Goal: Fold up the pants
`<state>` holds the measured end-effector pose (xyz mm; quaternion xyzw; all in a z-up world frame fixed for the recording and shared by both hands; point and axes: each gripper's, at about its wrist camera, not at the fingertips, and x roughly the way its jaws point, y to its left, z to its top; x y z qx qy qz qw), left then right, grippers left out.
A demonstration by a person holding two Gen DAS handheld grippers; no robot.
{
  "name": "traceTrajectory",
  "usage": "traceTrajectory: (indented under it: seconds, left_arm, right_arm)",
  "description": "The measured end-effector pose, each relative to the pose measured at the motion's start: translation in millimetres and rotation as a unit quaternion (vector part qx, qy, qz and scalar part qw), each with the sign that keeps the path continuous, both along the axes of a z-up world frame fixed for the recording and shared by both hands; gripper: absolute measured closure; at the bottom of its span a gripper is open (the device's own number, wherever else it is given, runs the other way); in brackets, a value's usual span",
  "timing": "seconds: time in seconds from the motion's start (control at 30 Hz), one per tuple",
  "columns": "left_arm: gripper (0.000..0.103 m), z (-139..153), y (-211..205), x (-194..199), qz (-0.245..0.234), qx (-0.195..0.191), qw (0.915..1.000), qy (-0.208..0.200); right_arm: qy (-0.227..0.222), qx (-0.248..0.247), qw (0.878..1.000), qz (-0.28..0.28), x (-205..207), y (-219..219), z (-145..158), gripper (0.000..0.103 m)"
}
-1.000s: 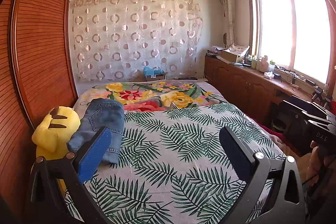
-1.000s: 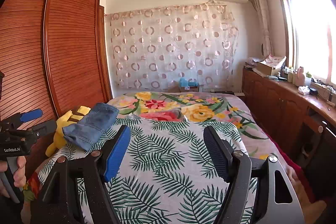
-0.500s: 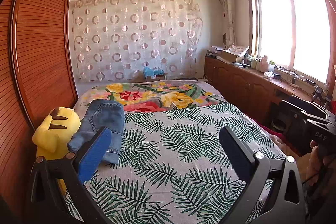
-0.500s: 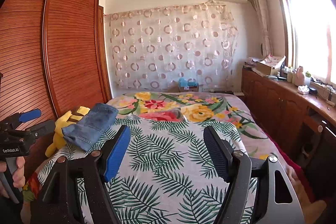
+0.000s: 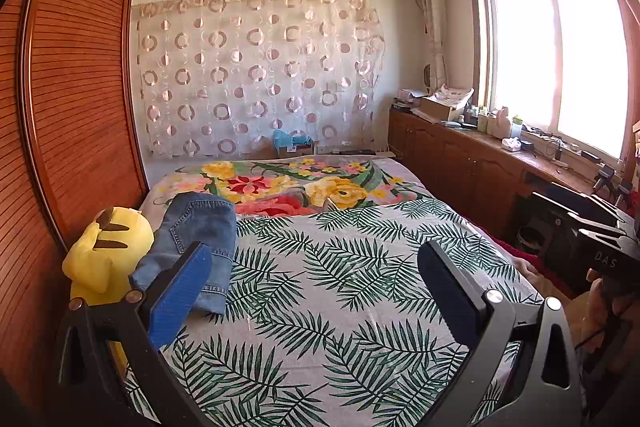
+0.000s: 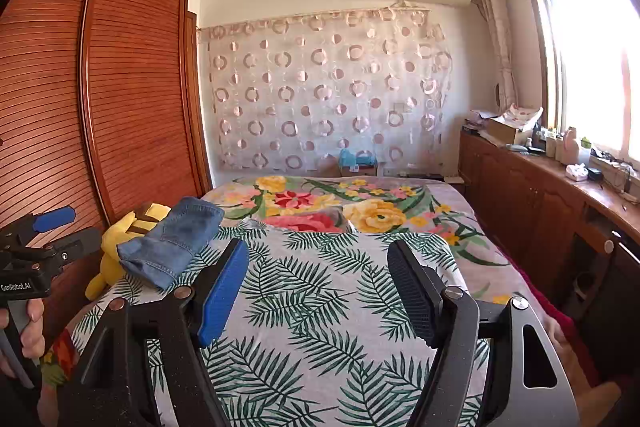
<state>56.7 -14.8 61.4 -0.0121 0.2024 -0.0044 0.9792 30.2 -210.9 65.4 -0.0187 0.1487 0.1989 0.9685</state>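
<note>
A folded pair of blue denim pants [image 5: 196, 243] lies on the left side of the bed, partly resting on a yellow plush toy [image 5: 106, 251]; it also shows in the right wrist view [image 6: 172, 241]. My left gripper [image 5: 312, 271] is open and empty, held above the near part of the bed, with its blue finger in front of the pants' near end. My right gripper [image 6: 318, 267] is open and empty, over the bed's near middle, to the right of the pants. The left gripper's body [image 6: 36, 259] shows at the left edge of the right wrist view.
The bed has a palm-leaf sheet [image 5: 340, 299] in front and a floral blanket [image 5: 288, 183] behind. A wooden wardrobe [image 5: 76, 107] stands close on the left. A long wooden cabinet [image 5: 480, 163] with clutter runs under the window on the right.
</note>
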Motion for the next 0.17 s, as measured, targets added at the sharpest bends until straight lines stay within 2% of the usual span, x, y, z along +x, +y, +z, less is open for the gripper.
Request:
traceTrajectory:
  seconds: [0.17]
  left_arm:
    - [0.0, -0.2, -1.0, -0.3, 0.001, 0.0, 1.0, 0.001]
  right_arm:
    - [0.0, 0.0, 1.0, 0.0, 0.3, -0.5, 0.4, 0.029]
